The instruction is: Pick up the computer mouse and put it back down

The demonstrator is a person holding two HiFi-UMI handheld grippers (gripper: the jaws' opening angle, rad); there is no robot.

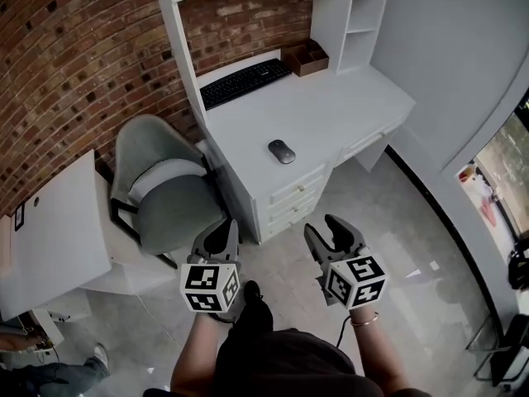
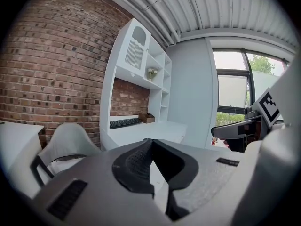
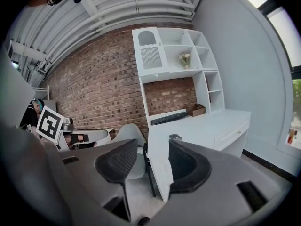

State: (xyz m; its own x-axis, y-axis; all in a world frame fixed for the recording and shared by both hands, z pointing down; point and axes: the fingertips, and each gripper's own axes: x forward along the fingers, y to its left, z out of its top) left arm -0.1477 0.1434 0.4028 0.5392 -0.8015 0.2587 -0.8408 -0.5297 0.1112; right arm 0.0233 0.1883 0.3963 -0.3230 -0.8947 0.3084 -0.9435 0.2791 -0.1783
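A dark grey computer mouse (image 1: 281, 150) lies near the front edge of the white desk (image 1: 347, 110); in the right gripper view the mouse (image 3: 175, 137) shows as a small dark bump just above the right jaw. Both grippers hang over the floor in front of the desk, well short of the mouse. My left gripper (image 1: 221, 231) (image 2: 151, 145) is shut, its pads meeting at the tip with nothing in them. To its right, the right gripper (image 1: 327, 230) (image 3: 153, 147) is open, with only the desk's corner and floor showing in the gap.
A black keyboard (image 1: 245, 82) and a brown box (image 1: 306, 56) lie at the back of the desk under white shelves. A grey chair (image 1: 165, 188) stands left of the desk's drawers (image 1: 293, 201). Another white table (image 1: 50, 238) is at far left.
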